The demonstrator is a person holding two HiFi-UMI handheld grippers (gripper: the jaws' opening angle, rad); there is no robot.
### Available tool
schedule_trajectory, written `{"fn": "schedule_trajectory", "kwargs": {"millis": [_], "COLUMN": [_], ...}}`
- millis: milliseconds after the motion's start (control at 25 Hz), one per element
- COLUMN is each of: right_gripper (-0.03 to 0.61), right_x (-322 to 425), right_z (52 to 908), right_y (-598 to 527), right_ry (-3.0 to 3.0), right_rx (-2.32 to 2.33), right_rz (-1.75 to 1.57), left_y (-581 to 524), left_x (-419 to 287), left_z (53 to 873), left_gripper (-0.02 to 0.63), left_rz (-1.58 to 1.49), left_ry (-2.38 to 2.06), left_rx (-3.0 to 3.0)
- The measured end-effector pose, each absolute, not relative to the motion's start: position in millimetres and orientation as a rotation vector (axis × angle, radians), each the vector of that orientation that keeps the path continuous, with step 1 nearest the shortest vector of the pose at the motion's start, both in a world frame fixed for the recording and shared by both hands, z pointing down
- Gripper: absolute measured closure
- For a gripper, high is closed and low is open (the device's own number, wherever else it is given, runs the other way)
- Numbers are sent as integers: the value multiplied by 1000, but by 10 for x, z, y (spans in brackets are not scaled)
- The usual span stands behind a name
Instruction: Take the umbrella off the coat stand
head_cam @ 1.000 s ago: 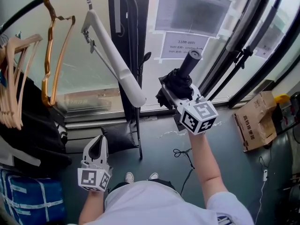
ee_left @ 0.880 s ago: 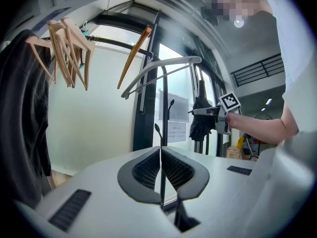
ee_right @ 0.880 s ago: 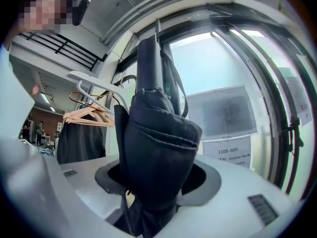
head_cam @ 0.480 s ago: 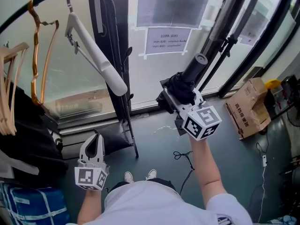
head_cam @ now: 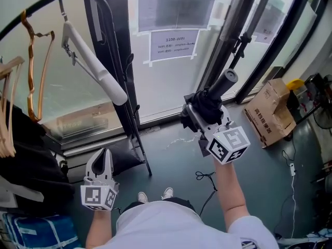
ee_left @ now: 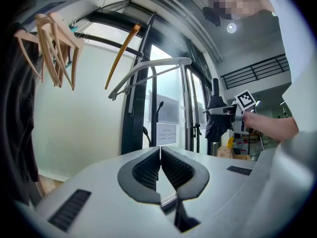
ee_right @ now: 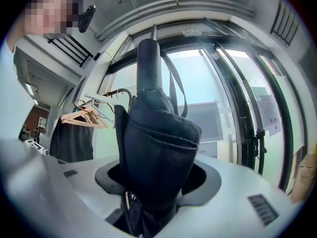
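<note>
We stand on a grey-blue floor [head_cam: 174,154] facing a glass wall [head_cam: 78,100], with the black coat stand [head_cam: 134,126] toward the floor's left edge and a cardboard box [head_cam: 270,115] at its right. Our right gripper [ee_right: 158,180] pinches the folded black umbrella [head_cam: 207,105], clear of the stand, while our left gripper [ee_left: 160,170] has its jaws pressed together on nothing. The umbrella's lower end is hidden behind the gripper, and the paper notice [head_cam: 174,44] carries print too small to read.

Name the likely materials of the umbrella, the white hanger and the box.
The umbrella: dark matte fabric, creased and seamed; its handle is likely black plastic. The white hanger: smooth, probably plastic. The box: brown cardboard with folded flaps.
</note>
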State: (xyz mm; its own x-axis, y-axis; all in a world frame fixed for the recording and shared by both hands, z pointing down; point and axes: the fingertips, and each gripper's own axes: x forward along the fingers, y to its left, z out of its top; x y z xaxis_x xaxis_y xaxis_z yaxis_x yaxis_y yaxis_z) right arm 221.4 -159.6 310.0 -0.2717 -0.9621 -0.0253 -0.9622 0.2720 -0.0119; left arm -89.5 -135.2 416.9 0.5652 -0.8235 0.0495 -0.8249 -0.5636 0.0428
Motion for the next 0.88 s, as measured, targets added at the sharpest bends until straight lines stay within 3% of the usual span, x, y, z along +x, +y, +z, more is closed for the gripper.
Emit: {"fn": "schedule_trajectory", "kwargs": {"millis": [880], "right_gripper": [321], "right_x": [2553], "right_z": [3459], "right_y": [-517], "right_ry": [2271], "right_rx": [-2140], "right_rz": [-36], "left_y": [-1428], "left_x": [-1096], "left_z": [4123], "left_gripper": [586], "left_rz": [36], "left_ry": [-1528], "left_rx": [2694]}}
